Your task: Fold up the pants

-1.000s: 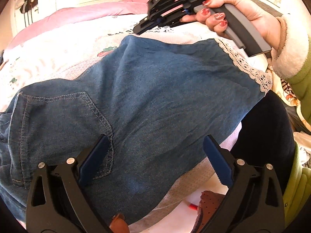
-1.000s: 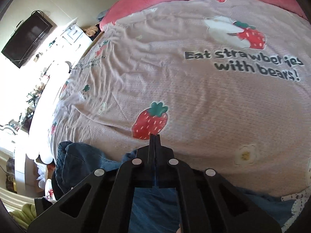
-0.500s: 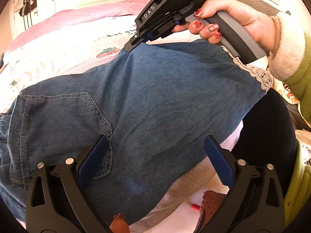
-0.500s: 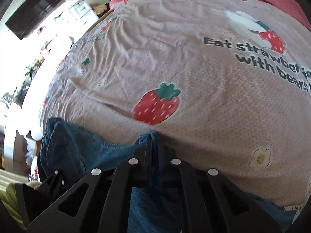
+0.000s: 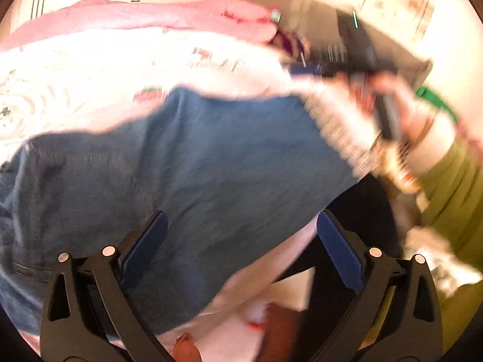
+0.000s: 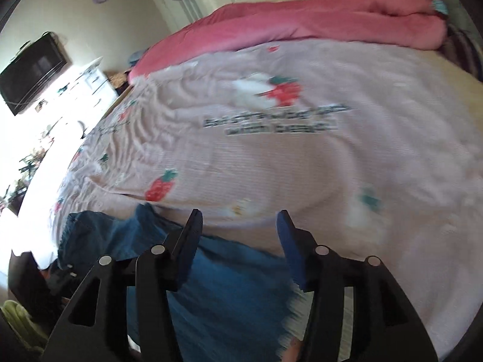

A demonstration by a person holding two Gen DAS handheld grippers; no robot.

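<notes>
Black claws [image 5: 241, 235] with blue pads [image 5: 143, 247] and silver screws; hand [image 5: 398, 99] in an olive sleeve [image 5: 446, 181], white fleece cuff.

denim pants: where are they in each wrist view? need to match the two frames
Left wrist: the denim pants fill the centre and left, lying on the bedspread, lace hem at right, open left tongs over them.
Right wrist: pants at bottom centre and lower left, under the open right tongs.
Shared landmark: the pink duvet along the bed's far side.
</notes>
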